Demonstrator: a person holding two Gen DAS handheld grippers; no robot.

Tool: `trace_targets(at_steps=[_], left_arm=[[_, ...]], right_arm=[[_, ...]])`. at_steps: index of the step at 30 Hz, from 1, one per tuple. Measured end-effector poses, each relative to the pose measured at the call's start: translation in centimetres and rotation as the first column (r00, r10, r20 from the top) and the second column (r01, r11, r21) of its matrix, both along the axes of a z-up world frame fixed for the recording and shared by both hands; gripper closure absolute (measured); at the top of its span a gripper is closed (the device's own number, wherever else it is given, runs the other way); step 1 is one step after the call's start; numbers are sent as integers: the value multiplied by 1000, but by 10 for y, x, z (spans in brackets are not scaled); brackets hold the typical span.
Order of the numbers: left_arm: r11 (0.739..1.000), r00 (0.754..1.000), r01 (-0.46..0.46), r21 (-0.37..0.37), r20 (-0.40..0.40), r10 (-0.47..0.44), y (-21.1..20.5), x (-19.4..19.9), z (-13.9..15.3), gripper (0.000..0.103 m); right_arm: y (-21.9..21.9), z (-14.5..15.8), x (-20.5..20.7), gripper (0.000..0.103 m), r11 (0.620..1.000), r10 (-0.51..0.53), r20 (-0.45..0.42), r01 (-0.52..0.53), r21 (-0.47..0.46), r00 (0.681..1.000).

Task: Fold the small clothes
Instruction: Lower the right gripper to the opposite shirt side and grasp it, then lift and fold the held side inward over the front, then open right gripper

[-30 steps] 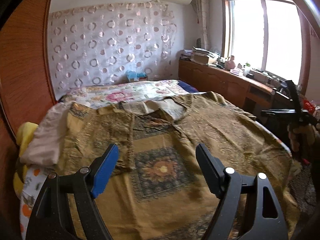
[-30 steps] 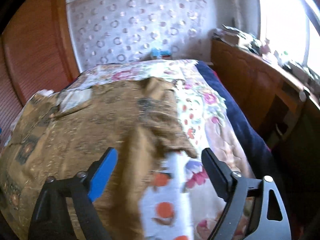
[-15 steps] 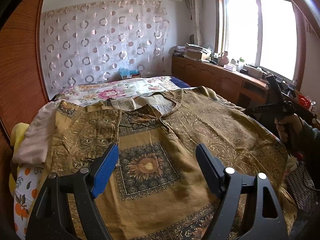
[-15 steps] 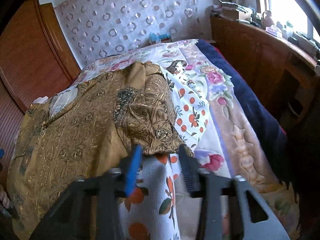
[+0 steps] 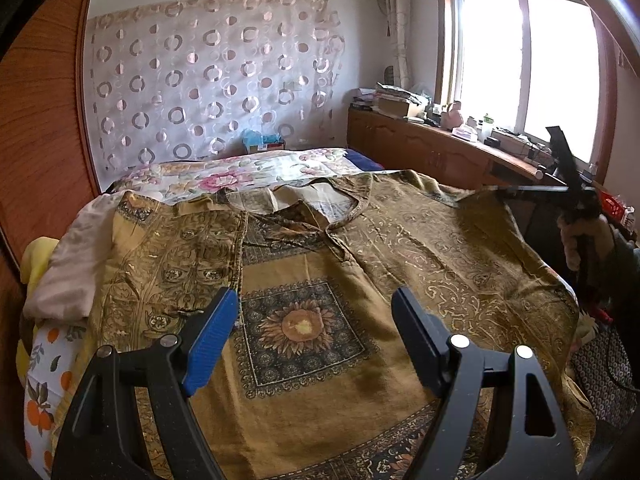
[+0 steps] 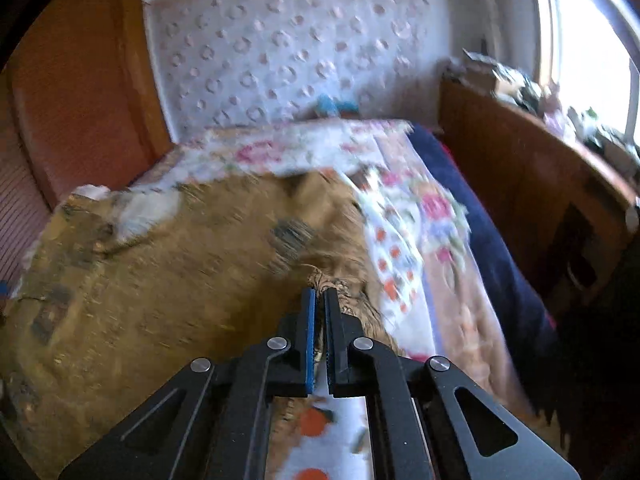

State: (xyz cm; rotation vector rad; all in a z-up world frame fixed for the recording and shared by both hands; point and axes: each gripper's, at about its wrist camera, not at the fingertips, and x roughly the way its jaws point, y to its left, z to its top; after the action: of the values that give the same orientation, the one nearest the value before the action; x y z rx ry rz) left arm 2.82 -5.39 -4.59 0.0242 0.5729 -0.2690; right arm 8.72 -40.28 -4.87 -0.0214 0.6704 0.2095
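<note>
- Covering most of the bed [image 5: 248, 168], a gold patterned garment [image 5: 320, 360] is spread flat, collar toward the headboard end.
- Its right-edge hem is pinched between the closed jaws of the right gripper [image 6: 319, 300] (picture blurred).
- The left gripper [image 5: 316, 336] is held open above the near edge, nothing between its jaws.
- A wooden cabinet [image 5: 440, 152] is seen beside the bed's right edge.
</note>
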Motion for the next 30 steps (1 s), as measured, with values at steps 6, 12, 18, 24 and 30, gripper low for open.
trace_targets(at_steps=[6,12,18,24,30], left_arm=[[1000,1000,-6,0,-10,6,3,0,-2,23],[1000,1000,-13,-1,-11,13,5,0,-2,23],[1000,1000,-18,-2,-15,18,5,0,-3,23],[1000,1000,-17,-2,-14,17,5,0,-2,23],[1000,1000,-19,-1,-16,19,4,0,-2,23]], right_arm=[[54,8,-28,99,985,172,28,-171,-37,985],[81,-35,-34,99,973,215,-103,-222,-66,971],[73,-49,-34,99,979,191,-135,-198,-42,972],[65,-33,-54,68,989,138,-98,-141,-31,986],[37,-14,-74,52,997,71,-21,-71,-24,997]])
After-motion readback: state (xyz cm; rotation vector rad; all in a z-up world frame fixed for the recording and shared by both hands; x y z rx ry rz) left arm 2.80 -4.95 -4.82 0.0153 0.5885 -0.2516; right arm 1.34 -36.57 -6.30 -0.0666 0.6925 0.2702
